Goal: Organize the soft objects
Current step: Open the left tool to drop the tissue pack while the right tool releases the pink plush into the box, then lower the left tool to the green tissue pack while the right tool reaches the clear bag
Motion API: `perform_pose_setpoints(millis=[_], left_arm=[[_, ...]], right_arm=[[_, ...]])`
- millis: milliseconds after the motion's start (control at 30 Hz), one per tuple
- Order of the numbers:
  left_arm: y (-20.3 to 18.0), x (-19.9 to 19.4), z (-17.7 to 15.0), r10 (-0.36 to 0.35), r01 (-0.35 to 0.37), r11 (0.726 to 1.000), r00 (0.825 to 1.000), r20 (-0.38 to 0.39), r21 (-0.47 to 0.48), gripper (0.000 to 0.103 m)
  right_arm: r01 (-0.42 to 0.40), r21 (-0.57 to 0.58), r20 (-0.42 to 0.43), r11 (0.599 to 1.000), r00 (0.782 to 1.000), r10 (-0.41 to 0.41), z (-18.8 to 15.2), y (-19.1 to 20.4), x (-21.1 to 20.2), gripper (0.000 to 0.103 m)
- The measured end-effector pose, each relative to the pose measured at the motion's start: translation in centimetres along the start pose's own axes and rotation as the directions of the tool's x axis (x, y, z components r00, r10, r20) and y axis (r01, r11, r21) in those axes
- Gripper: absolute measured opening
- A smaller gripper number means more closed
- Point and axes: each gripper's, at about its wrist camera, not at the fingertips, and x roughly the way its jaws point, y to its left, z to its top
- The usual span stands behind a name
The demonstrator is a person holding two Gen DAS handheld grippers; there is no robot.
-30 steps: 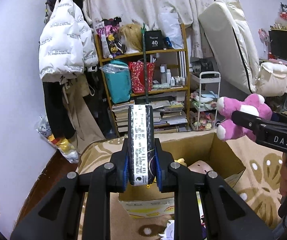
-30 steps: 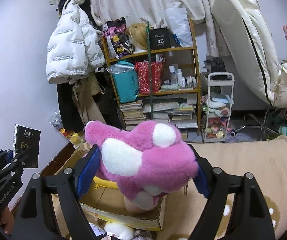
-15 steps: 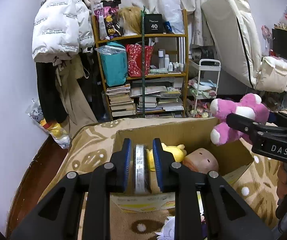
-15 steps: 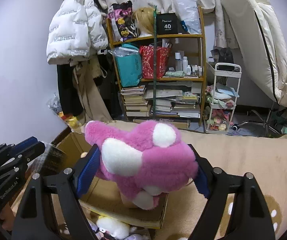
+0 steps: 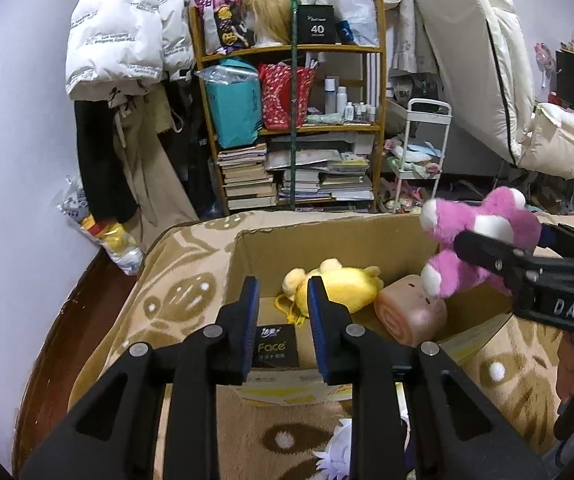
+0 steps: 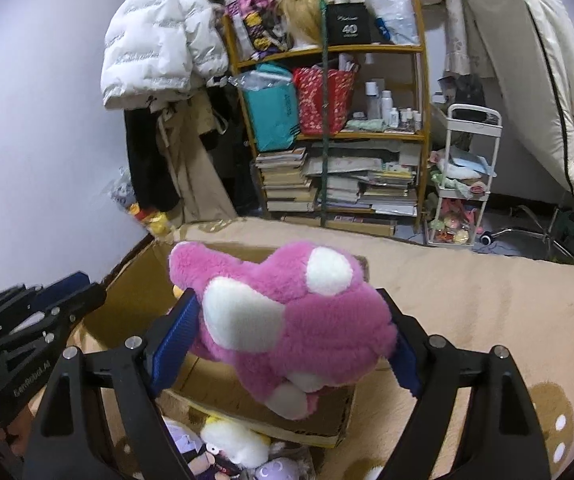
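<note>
My left claw (image 5: 280,312) has just been opening, pads clear of the black Face pack (image 5: 273,347) lying in the cardboard box (image 5: 327,236). My right claw (image 6: 287,344) is clenching the pink plush (image 6: 287,320) over the box; its lower half is hidden.

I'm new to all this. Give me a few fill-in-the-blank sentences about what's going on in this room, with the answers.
1. The right gripper clamps a fluffy toy that is white and ___.
2. Inside the cardboard box, beside the roll-shaped cushion, lies a soft animal coloured ___.
3. The black carton on the top shelf shows the number ___.
4. The puffer jacket hanging left of the shelf is ___.

Missing words: pink; yellow; 40; white
</note>
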Motion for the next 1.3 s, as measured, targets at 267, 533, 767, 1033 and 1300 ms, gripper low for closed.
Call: perform_pose_setpoints(millis=[267,533,767,1033,1300], left_arm=[[0.5,-1.6,-0.4,0.028,-0.028,0.999,1.0,-0.012,-0.036,0.064],[0.5,-4.4,-1.2,0.066,-0.067,0.996,0.998,-0.017,-0.057,0.088],[0.3,-6.2,-2.2,0.086,-0.09,0.993,0.995,-0.053,-0.082,0.092],[-0.9,-7.7,-3.5,0.084,-0.089,0.994,0.993,-0.085,-0.057,0.092],[-1.2,-8.0,-5.1,0.06,-0.072,0.995,0.986,-0.153,-0.071,0.092]], right_arm=[[0.004,-0.024,-0.039,1.0,0.999,-0.005,-0.5,0.8,-0.3,0.09],[-0.003,0.008,0.004,1.0,1.0,0.003,-0.3,0.6,-3.2,0.1],[-0.016,0.018,0.002,1.0,1.0,0.016,-0.6,0.5,-4.9,0.101],[-0.032,0.03,-0.01,0.999,0.999,0.032,-1.8,0.5,-7.2,0.101],[-0.032,0.073,-0.05,0.997,0.998,0.035,-2.6,0.0,-7.9,0.101]])
